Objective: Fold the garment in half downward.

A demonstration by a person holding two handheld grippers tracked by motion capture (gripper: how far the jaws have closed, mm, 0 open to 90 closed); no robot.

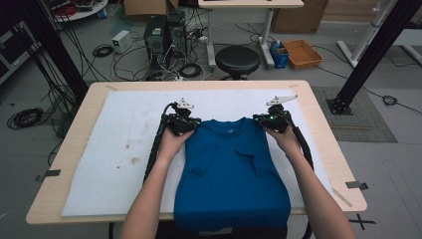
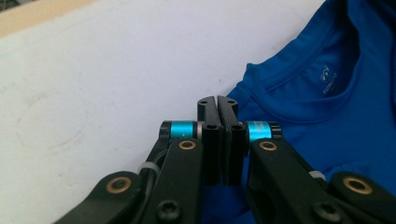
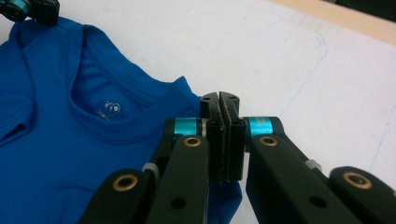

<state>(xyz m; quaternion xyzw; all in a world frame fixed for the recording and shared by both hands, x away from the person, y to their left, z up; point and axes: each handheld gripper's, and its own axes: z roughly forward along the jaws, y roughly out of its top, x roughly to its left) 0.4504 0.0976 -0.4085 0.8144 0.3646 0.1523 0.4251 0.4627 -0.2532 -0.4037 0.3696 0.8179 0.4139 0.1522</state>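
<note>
Left tongs [image 1: 185, 122] pinch the shirt [image 1: 234, 174] at its left shoulder, jaws closed; right tongs [image 1: 271, 119] pinch the right shoulder likewise. The shirt lies on the desk's [image 1: 94, 99] white mat [image 1: 124, 129], sleeves folded in, lengthwise folds seemingly left

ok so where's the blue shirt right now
In the high view the blue shirt lies on the white mat, right of centre, hem over the near edge.

A stained white mat [image 1: 124, 149] covers the wooden counter [image 1: 74, 134]. Behind it on the grey floor stand a black round stool [image 1: 237, 60], two computer towers [image 1: 164, 34], tangled cables [image 1: 104, 50] and an orange tray [image 1: 302, 53]
</note>
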